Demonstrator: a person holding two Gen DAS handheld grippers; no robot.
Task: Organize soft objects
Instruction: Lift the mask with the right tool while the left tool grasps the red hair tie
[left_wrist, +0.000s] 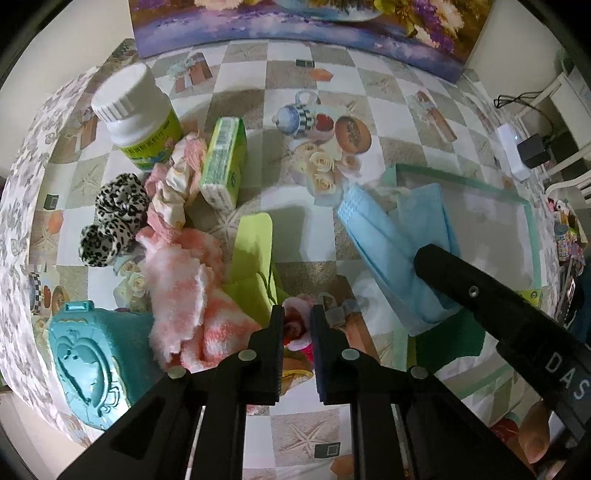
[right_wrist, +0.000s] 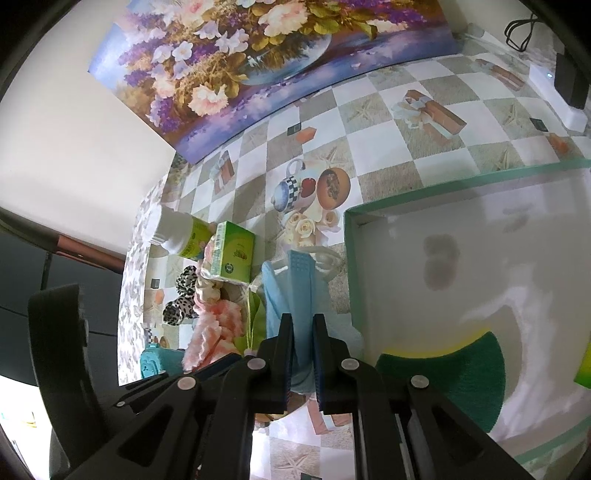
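My right gripper is shut on a blue face mask and holds it just left of the green-rimmed white tray. In the left wrist view the mask hangs over the tray's near corner under the right gripper's finger. My left gripper is shut on a pink soft toy low over the table. A pink-white knitted cloth, a leopard scrunchie and a cream-pink scrunchie lie to the left.
A white pill bottle, a green tissue pack, a lime green paper and a teal box sit on the left. A green-yellow sponge lies in the tray. A flower painting leans on the wall. Chargers sit at the right.
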